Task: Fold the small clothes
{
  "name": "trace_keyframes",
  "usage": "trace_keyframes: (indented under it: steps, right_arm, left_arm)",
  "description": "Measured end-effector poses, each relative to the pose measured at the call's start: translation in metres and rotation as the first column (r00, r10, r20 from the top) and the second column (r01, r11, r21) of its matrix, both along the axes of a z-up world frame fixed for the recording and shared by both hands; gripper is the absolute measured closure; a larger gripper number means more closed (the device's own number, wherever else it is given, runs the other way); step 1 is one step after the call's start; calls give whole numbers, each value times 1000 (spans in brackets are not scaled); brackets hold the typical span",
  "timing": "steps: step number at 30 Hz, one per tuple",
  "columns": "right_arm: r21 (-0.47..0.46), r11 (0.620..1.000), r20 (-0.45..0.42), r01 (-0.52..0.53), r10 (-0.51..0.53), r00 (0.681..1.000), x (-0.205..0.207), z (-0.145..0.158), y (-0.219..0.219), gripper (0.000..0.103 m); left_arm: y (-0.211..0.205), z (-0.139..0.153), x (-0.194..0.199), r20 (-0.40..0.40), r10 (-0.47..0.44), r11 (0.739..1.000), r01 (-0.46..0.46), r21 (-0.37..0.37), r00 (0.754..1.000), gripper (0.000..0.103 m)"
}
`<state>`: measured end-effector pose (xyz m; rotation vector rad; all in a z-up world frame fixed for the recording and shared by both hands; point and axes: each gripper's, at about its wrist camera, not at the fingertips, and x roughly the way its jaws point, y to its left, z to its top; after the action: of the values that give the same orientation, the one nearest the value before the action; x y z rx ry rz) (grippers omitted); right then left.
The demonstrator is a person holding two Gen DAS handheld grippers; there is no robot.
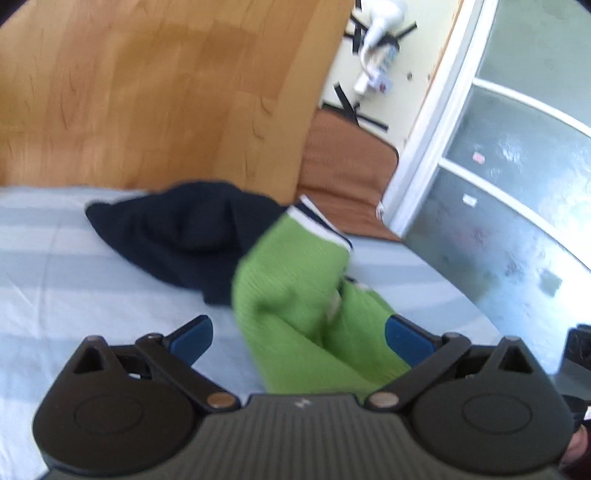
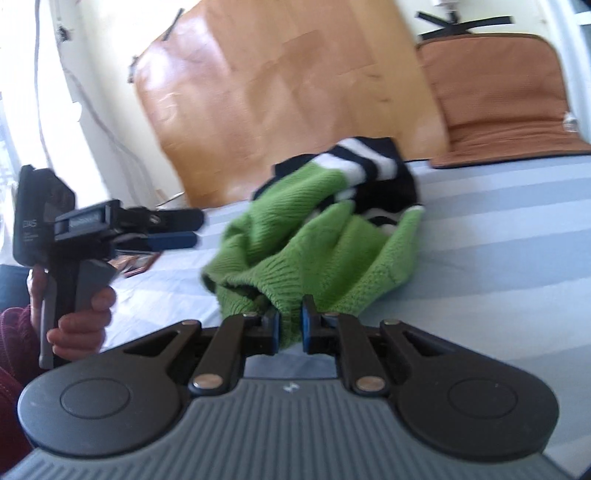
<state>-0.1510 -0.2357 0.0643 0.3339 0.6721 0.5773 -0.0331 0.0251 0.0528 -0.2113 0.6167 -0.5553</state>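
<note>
A small green knit sweater [image 2: 314, 236] with a navy-and-white striped band [image 2: 365, 162] lies bunched on the striped bed sheet [image 2: 498, 258]. My right gripper [image 2: 289, 326] is shut on a fold of its green hem. My left gripper [image 1: 299, 336] is open, its blue pads wide apart, with the green sweater [image 1: 295, 288] lying between and beyond them; it is empty. The left gripper also shows in the right wrist view [image 2: 177, 229], left of the sweater. A dark navy garment [image 1: 181, 229] lies behind the sweater.
A wooden headboard [image 1: 147, 92] stands behind the bed. A brown cushion [image 2: 498, 92] lies at the bed's far right corner. A white-framed glass door [image 1: 517, 166] is to the right. A white device [image 1: 380, 29] is taped to the wall.
</note>
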Motion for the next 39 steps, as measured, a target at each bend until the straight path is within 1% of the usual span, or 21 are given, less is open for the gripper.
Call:
trace_keyframes:
  steps: [3,6,7,8,9,10,11,12,14,16,19,20,21,25,28,30,32,34,37,38,39]
  right_arm:
    - [6,1000,8,-28,28,1000,0,2,-2,89]
    - [7,1000,5,-25,25,1000,-3,3,-6,89]
    - [5,1000,2,-21,21,1000,-3,0,-7,89]
    - [3,1000,-3,-20,20,1000,-1,-2,-8,89]
    - [4,1000,-10,-19,19,1000,0,-3,-8,89]
    - [6,1000,-15,-21,22,1000,0,-4,-8,89]
    - [3,1000,-14,-27,28,1000,1,-5,-6,89]
    - [-3,999,-12,-37,37,999,2,-5,-3,89]
    - [-30,998,0,-64,64,998,4,-5,11,88]
    - [-64,994,17,-90,91,996,9,-4,25,86]
    - [-69,992,51,-104,108,993,16,3,29,75]
    - [-60,993,57,-105,108,992,18,7,25,64]
    - [-49,993,61,-105,108,992,20,10,19,56]
    - [-1,993,91,-114,114,989,25,28,-10,55]
    - [23,994,134,-105,101,986,40,57,-21,49]
    - [82,990,136,-119,107,985,57,76,-22,31]
    - [124,985,83,-122,112,990,82,87,-15,21]
    - [121,986,8,-113,113,994,106,92,1,18]
    - [64,990,-194,-127,137,971,137,77,30,15]
    - [19,991,-255,-134,135,958,143,68,40,17]
    - [-25,990,-284,-142,129,950,145,60,49,39]
  left_arm:
    - [-3,-14,8,-103,20,1000,-21,-7,994,0]
    - [3,-33,27,-247,15,994,-41,-98,969,0]
    - [4,-38,33,-282,8,990,-47,-131,959,4]
    - [4,-40,37,-304,2,987,-51,-154,953,13]
    - [1,-40,40,-316,-4,986,-50,-162,949,51]
    - [-3,-39,43,-328,2,989,-51,-141,945,71]
    - [-7,-37,45,-318,23,991,-63,-116,948,77]
    - [-9,-31,44,-285,38,993,-69,-100,958,84]
    - [-9,-9,35,-185,52,993,-70,-93,981,85]
    - [-5,20,18,-38,50,993,-54,-104,998,86]
    - [-6,47,-8,146,51,999,-48,-23,988,85]
    - [-8,49,-13,181,51,998,-55,20,982,85]
    - [-10,47,-17,197,52,997,-64,54,979,85]
    - [-13,27,-17,151,64,990,-82,118,987,85]
    - [-29,23,-28,207,68,979,-106,175,976,85]
    - [-44,23,-39,268,39,970,-101,221,963,85]
    - [-62,20,-55,335,-10,953,-93,289,942,85]
    - [-83,16,-69,391,-81,929,-73,363,917,85]
    - [-106,12,-86,445,-171,899,-46,435,879,85]
    - [-111,10,-90,458,-188,892,-44,451,869,85]
    - [-114,8,-93,465,-199,885,-45,463,863,84]
